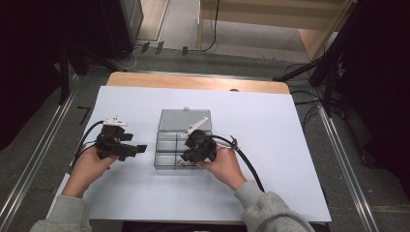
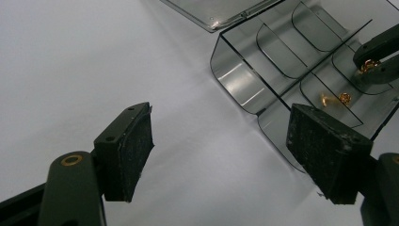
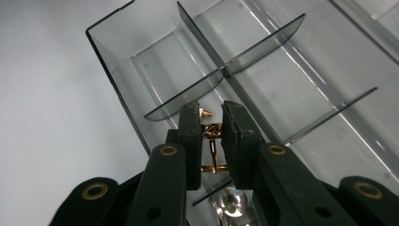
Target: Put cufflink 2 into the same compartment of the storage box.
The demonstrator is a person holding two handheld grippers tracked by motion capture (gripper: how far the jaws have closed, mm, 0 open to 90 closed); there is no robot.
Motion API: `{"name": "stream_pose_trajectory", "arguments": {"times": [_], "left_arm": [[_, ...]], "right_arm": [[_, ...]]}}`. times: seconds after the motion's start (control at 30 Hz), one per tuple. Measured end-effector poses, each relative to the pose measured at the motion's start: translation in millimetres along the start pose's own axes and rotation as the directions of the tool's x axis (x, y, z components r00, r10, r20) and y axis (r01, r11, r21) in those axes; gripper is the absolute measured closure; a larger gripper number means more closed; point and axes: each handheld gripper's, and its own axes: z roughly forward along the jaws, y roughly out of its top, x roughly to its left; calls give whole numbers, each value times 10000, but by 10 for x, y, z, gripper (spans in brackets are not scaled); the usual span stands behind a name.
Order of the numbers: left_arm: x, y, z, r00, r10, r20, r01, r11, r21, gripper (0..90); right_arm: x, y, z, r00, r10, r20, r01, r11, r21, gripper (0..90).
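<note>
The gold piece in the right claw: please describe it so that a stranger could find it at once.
On the white sheet lies an open, clear divided box. The right claw is shut on the gold piece over a near-end compartment. Unlike the loose gold piece lying in the box, it is pinched between black jaws.

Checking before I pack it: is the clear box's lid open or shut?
Open: the lid lies flat behind the clear box.
</note>
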Motion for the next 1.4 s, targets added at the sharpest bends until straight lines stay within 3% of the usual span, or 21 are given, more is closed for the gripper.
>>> {"name": "stream_pose_trajectory", "arguments": {"times": [0.3, 0.63, 1.0, 1.4], "left_arm": [[1, -5, -1, 10000, 32, -12, -32, 10000, -12, 242], [5, -5, 7, 10000, 51, -30, -50, 10000, 86, 242], [16, -8, -5, 10000, -20, 8, 20, 10000, 47, 242], [9, 23, 27, 10000, 32, 14, -32, 9999, 121, 241]], "right_arm": [[15, -11, 154, 9999, -128, 105, 125, 9994, 321, 788], [24, -18, 215, 10000, 43, 52, -46, 9985, 550, 781], [13, -12, 196, 10000, 45, 78, -49, 9987, 515, 737], [-9, -8, 16, 9998, 203, -67, -203, 9998, 50, 649]]}}
